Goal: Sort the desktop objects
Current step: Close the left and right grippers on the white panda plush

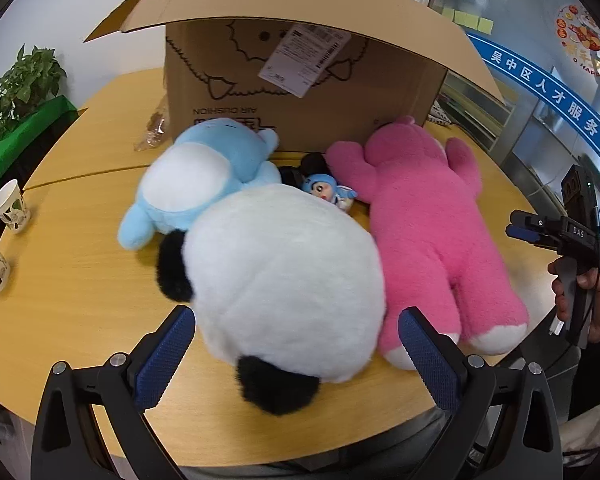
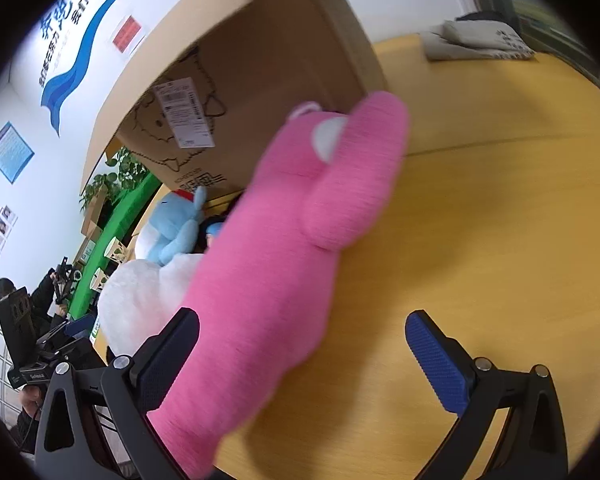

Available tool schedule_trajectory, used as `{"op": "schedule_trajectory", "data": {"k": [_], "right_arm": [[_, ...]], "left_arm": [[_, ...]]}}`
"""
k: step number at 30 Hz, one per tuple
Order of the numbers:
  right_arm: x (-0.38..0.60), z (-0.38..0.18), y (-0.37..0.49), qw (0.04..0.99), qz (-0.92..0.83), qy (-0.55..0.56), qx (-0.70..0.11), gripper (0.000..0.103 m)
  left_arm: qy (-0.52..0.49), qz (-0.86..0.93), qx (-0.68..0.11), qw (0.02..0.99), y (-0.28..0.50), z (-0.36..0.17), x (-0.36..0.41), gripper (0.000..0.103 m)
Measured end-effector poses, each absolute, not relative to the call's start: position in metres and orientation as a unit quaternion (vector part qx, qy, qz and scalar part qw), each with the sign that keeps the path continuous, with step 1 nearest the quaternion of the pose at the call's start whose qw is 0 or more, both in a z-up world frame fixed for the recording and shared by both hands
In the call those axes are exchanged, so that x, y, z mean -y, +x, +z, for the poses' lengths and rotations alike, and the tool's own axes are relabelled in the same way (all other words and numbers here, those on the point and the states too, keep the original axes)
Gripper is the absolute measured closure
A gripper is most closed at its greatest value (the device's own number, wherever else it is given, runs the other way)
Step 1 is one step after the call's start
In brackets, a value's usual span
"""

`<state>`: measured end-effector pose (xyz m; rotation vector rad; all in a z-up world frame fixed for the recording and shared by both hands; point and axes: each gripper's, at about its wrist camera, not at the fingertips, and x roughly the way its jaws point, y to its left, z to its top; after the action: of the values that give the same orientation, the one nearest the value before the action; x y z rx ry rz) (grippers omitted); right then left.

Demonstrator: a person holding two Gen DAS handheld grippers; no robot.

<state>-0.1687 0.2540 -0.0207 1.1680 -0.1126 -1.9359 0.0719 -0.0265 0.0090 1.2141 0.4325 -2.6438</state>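
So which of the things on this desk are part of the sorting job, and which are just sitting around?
Job:
- panda plush
- pink bear plush
- blue plush
- small blue-hooded doll
- cardboard box, likely the destination
- left gripper and right gripper, both open

Lying about:
- paper cups
- potted plant
- crumpled plastic wrapper

Bright, even light; blurred, fisheye-warped edges

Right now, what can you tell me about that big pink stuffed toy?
The pink plush toy looks like fluffy fleece, bright pink with white-tipped feet and a white inner ear. It lies stretched out on the wooden table, head near the cardboard box, its side pressed against the white panda plush. The right tool is open, its fingers on either side of the toy's legs.
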Motion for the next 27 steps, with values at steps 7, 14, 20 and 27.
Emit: {"op": "schedule_trajectory", "data": {"k": [7, 14, 20, 27], "right_arm": [[-0.202, 0.035, -0.117, 0.46, -0.783, 0.417, -0.027, 0.0], [-0.085, 0.019, -0.072, 0.534, -0.713, 0.445, -0.094, 0.0], [-0.035, -0.028, -0.089, 0.543, -0.652, 0.521, -0.095, 0.0], [-0.028, -0.045, -0.106, 0.572, -0.601, 0.551, -0.081, 0.0]], "left_arm": [[0.402, -0.9, -0.15, 0.078, 0.072, 0.006, 0.068, 0.0], [0.43, -0.87, -0.239, 0.024, 0.057, -0.022, 0.114, 0.0], [0.428, -0.845, -0.319, -0.025, 0.065, -0.043, 0.113, 0.0], [0.427, -0.81, -0.399, -0.052, 0.048, -0.075, 0.105, 0.0]]}}
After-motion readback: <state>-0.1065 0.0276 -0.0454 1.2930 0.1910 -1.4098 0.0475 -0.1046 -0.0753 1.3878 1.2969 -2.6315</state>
